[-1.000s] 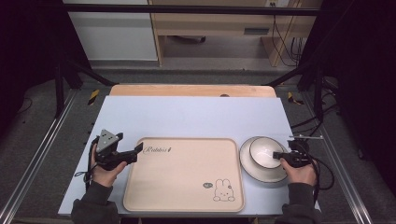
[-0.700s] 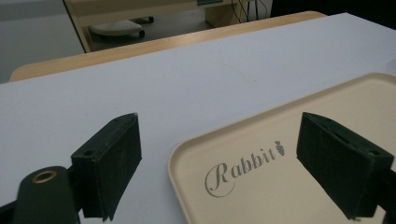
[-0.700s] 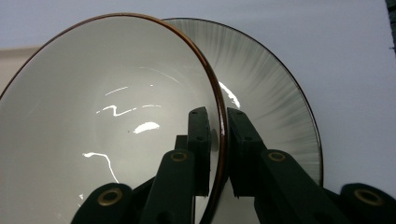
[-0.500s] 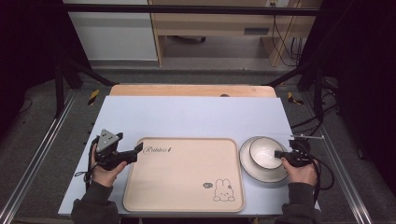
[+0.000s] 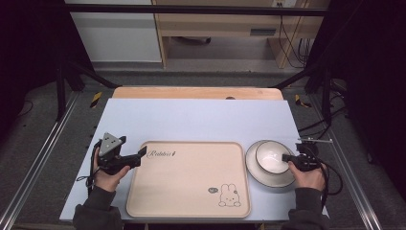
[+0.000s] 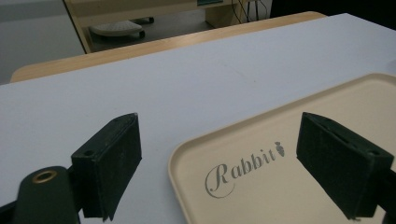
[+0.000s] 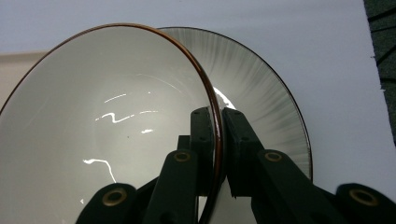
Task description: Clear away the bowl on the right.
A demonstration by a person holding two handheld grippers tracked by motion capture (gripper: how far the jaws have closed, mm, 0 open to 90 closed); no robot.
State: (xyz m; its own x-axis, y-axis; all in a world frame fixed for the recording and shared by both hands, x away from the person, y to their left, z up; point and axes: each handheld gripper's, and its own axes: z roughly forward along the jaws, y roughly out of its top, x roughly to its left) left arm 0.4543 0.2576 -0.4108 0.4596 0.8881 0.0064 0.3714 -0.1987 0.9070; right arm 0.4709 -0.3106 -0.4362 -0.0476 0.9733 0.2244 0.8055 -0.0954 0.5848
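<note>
A white bowl (image 5: 269,156) with a brown rim (image 7: 116,116) sits in a grey-streaked plate (image 5: 262,176) (image 7: 261,93) at the table's right. My right gripper (image 5: 287,158) (image 7: 216,112) is shut on the bowl's right rim, one jaw inside and one outside. A beige tray (image 5: 189,179) printed "Rabbit" and a small bunny lies at the front middle. My left gripper (image 5: 139,155) (image 6: 219,116) is open at the tray's (image 6: 280,186) far left corner. One jaw is over the table and one over the tray, with nothing gripped.
The pale blue table top (image 5: 191,120) is bare behind the tray, with a wooden strip (image 5: 196,92) along its far edge. Black frame rails stand on both sides. A wooden bench and cables are on the floor beyond.
</note>
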